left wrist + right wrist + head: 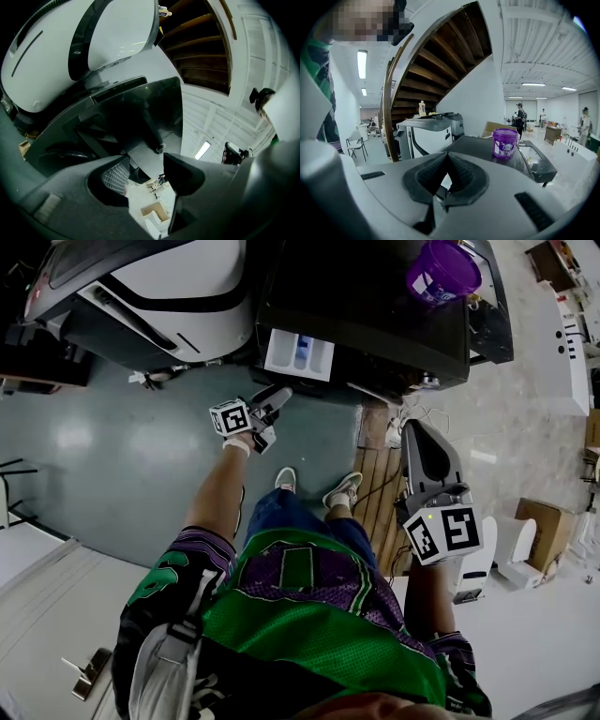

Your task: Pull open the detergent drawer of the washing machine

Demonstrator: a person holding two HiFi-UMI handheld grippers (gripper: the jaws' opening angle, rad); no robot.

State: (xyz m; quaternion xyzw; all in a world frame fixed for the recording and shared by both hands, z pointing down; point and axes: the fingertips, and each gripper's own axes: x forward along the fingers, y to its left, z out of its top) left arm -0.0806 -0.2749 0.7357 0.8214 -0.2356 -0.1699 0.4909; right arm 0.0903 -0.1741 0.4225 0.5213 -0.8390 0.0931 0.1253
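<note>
The black washing machine stands at the top of the head view. Its white detergent drawer sticks out from the front, with blue inside. My left gripper hangs just below and left of the drawer, apart from it. In the left gripper view the left gripper is open with nothing between its jaws, and the dark machine front lies beyond. My right gripper is held off to the right, away from the machine. Its pads meet in the right gripper view, so it is shut on nothing.
A purple tub stands on the machine's top. A white and black machine sits to the left. Wooden planks lie on the floor by my shoes. A cardboard box is at the right. A staircase rises behind.
</note>
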